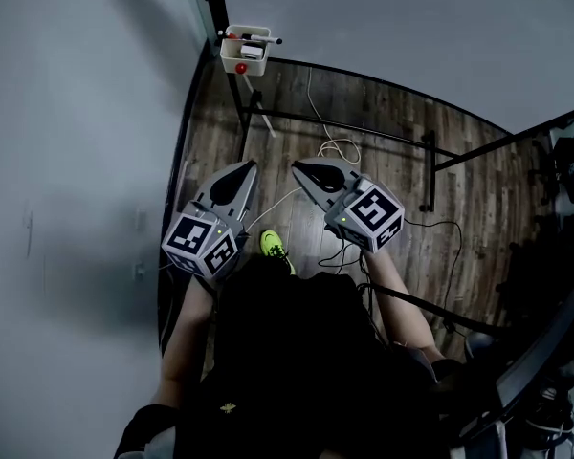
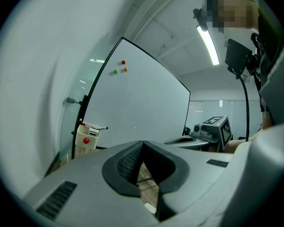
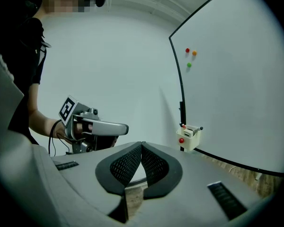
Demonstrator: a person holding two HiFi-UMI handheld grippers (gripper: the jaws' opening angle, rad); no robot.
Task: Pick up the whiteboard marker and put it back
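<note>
The whiteboard marker lies across the white holder at top centre of the head view, well apart from both tongs. It looks light, stiff and smooth, so it is best pinched mid-barrel. Left tongs and right tongs are closed on nothing, side by side and near level, aimed that way.

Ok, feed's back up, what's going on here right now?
A person stands on the wood floor facing a whiteboard, holding the left tongs and right tongs out in front. Both are shut with nothing between them. The whiteboard marker lies across a small white holder at the board's lower corner, ahead of both tongs and untouched. No pickup has begun yet.
</note>
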